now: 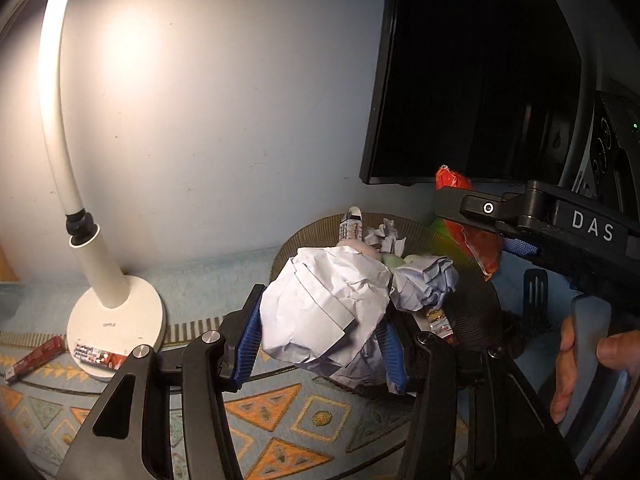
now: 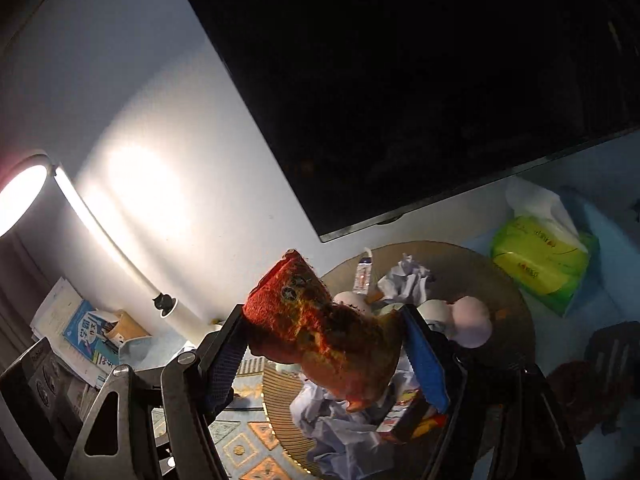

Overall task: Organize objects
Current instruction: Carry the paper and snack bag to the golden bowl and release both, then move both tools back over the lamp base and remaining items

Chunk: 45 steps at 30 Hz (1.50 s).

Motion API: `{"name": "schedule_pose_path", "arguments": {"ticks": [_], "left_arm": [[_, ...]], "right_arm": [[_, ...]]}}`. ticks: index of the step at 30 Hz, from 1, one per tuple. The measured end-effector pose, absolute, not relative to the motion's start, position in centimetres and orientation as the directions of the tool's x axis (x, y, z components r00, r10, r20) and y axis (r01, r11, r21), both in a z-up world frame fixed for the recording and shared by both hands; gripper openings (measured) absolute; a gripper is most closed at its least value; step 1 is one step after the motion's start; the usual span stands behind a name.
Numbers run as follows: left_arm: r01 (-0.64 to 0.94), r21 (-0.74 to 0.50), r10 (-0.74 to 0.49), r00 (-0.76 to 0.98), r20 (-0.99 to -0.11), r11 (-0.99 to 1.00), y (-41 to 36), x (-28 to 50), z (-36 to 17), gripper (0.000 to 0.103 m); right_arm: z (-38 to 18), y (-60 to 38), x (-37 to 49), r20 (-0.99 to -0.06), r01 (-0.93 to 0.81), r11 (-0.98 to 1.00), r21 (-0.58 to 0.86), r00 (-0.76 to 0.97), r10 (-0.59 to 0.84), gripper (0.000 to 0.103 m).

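Note:
My left gripper (image 1: 320,344) is shut on a large crumpled ball of white paper (image 1: 326,304), held at the near edge of a round woven basket (image 1: 316,226). The basket holds more crumpled paper (image 1: 426,280), a small tube (image 1: 351,226) and wrappers. My right gripper (image 2: 328,344) is shut on a red and orange snack wrapper (image 2: 320,320) and holds it above the same basket (image 2: 480,272). In the left wrist view the right gripper (image 1: 472,216) reaches in from the right, with the wrapper (image 1: 480,244) hanging over the basket.
A white desk lamp (image 1: 112,312) stands on the left of the patterned cloth (image 1: 280,420). A dark monitor (image 1: 472,80) hangs behind the basket. A green tissue pack (image 2: 540,256) lies right of the basket. Books (image 2: 80,328) are stacked at the left. A red box (image 1: 36,358) lies beside the lamp base.

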<state>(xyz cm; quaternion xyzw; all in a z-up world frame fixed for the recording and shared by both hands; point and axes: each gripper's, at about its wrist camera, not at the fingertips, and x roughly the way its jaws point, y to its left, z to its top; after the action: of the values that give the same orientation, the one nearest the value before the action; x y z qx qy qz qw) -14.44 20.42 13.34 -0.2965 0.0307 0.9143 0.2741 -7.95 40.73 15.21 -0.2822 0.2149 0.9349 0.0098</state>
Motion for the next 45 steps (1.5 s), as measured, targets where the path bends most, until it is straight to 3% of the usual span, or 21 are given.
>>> {"name": "schedule_pose_path", "arguments": {"ticks": [8,10,11,12,13,32,45], "left_arm": [[-0.589,-0.107,0.533,-0.622,-0.573,-0.801,24.8,-15.2,12.2,0.049],[-0.605,-0.106,0.543,-0.607,-0.58,-0.789,25.7,-16.0,12.0,0.054],[-0.614,-0.095,0.541,-0.599,-0.59,-0.784,26.2,-16.3,11.8,0.061],[-0.616,-0.083,0.533,-0.597,-0.599,-0.783,26.6,-16.5,11.6,0.092],[-0.621,-0.073,0.53,-0.594,-0.605,-0.78,26.9,-16.6,11.3,0.103],[-0.592,0.071,0.441,-0.67,-0.598,-0.803,22.1,-16.5,11.0,0.103],[-0.449,0.113,0.312,-0.76,-0.571,-0.887,8.0,-19.0,14.1,0.103]], "right_arm": [[11.5,44.8,-7.4,-0.645,-0.298,-0.876,0.379,-0.764,-0.019,0.074],[10.4,45.3,-7.7,-0.67,-0.317,-0.863,0.393,-0.742,-0.032,0.081],[9.8,45.6,-8.0,-0.686,-0.324,-0.853,0.41,-0.726,-0.054,0.084],[9.4,45.7,-8.2,-0.698,-0.333,-0.843,0.422,-0.713,-0.067,0.092],[9.2,45.8,-8.3,-0.708,-0.349,-0.832,0.43,-0.703,-0.071,0.098],[11.5,39.7,-8.0,-0.642,-0.337,-0.807,0.484,-0.763,-0.066,0.103],[14.8,24.6,-11.7,-0.594,-0.121,-0.91,0.397,-0.79,-0.154,0.103]]}}
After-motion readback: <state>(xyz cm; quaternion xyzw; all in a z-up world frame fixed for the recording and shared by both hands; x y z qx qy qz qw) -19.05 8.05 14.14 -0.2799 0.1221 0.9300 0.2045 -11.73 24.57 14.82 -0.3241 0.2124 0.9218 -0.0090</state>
